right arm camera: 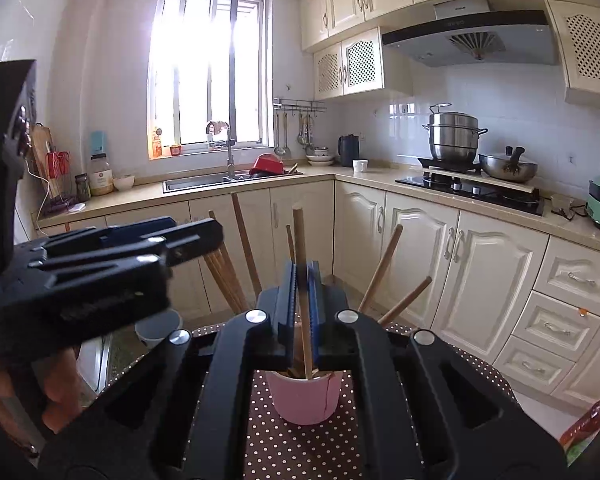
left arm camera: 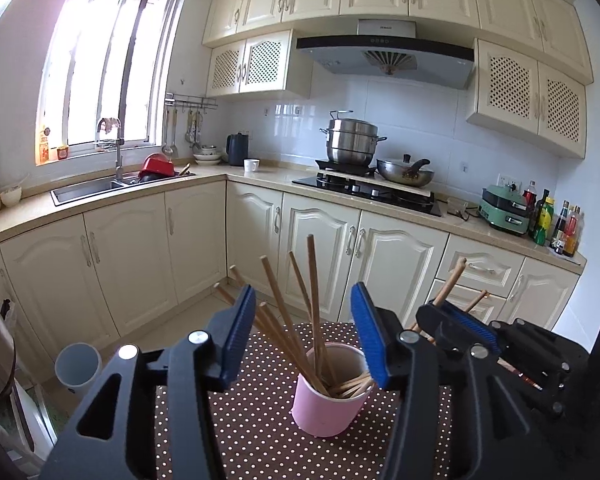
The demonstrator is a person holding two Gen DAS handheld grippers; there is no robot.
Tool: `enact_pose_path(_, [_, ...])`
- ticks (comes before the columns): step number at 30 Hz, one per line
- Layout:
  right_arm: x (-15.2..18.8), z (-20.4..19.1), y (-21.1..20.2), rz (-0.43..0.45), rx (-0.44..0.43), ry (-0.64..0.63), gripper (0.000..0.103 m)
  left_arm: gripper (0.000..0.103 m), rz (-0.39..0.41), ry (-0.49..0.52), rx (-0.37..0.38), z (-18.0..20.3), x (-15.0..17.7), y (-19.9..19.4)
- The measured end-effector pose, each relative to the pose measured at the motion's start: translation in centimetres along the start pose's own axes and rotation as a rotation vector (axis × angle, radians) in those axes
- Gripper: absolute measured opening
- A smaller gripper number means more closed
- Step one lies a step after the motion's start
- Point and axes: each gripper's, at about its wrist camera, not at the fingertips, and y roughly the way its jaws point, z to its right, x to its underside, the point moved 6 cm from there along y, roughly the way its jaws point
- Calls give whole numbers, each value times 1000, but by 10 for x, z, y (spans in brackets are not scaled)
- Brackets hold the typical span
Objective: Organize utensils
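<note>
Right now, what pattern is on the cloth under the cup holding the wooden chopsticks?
White polka dots on the dark brown tablecloth, clearest in the left wrist view.

Cream cabinets, bright barred window, white tiled wall, range hood, beige countertop.

No lettering could be read with certainty anywhere. A short dark brand word stood on the steel panel of the range hood, at about twelve o'clock in the left wrist view, but it was too small to make out. The jar at nine o'clock in the right wrist view bore a blurred, illegible label.
</note>
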Motion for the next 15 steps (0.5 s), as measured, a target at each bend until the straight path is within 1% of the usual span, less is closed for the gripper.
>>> enact_pose_path(3, [4,2,3,-10,4,5,6,51,8,-11,-14,-7,2,-8])
enact_pose_path(6, [10,3,6,-21,8,5,6,55,7,-11,-35,-12,4,-11])
enact_pose_path(15, [19,2,9,-41,12,0,6,56,-35,-6,-62,-21,19,-6])
